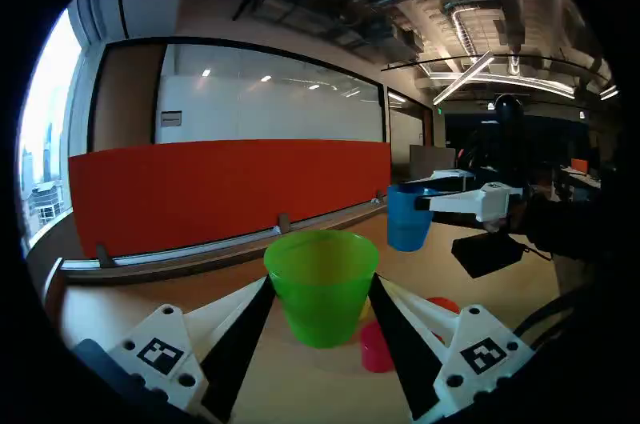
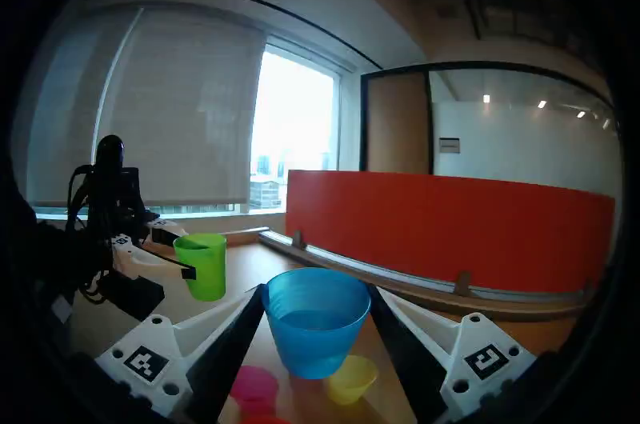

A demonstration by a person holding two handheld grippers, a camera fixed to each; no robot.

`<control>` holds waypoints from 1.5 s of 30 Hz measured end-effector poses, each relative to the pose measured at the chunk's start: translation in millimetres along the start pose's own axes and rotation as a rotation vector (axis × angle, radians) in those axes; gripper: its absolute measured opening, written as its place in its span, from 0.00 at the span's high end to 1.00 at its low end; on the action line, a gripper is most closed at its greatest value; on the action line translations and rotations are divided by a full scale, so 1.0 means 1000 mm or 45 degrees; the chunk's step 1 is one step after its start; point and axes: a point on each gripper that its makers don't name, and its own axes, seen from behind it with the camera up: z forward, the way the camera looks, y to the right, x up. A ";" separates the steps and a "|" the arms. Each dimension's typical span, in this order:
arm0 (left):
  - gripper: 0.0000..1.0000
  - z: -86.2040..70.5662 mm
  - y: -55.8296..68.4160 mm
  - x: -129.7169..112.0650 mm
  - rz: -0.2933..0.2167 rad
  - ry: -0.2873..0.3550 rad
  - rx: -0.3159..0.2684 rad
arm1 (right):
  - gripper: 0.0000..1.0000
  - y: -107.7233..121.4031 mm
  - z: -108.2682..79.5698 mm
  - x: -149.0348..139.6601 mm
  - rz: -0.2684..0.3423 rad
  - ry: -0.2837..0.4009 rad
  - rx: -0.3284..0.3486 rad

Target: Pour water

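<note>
Blue cup (image 2: 316, 336) upright, pinched btwn right claw (image 2: 316, 296).

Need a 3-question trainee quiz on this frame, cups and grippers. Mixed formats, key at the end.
1. True or false: the green cup in the left gripper is tipped over to pour.
2. Which cup does the right gripper grip? A. red B. blue C. white
3. Fill in: on the table near the blue cup stand a pink cup and a ___ one.

Key: 1 false, it is upright. 2 B. 3 yellow cup.
</note>
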 end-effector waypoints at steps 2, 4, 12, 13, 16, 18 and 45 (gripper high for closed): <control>0.17 0.000 0.000 0.000 0.001 0.000 -0.001 | 0.06 -0.001 0.000 0.002 -0.003 0.008 0.000; 0.17 0.000 0.000 0.001 0.003 0.000 -0.002 | 0.06 -0.001 0.000 0.003 -0.002 0.012 0.000; 0.17 0.002 0.001 0.001 0.003 0.002 -0.005 | 0.06 0.000 0.000 0.006 0.002 0.023 -0.001; 0.17 0.003 0.001 0.001 0.003 0.001 -0.005 | 0.06 0.000 0.000 0.006 0.002 0.025 -0.002; 0.17 0.003 0.000 0.000 0.003 -0.001 -0.005 | 0.06 0.000 0.001 0.006 0.001 0.024 -0.003; 0.17 0.004 0.000 -0.001 0.004 -0.002 -0.005 | 0.06 0.001 0.001 0.005 0.000 0.021 -0.002; 0.17 0.000 0.005 0.003 -0.008 0.006 -0.032 | 0.06 -0.012 -0.004 0.013 -0.051 -0.047 0.073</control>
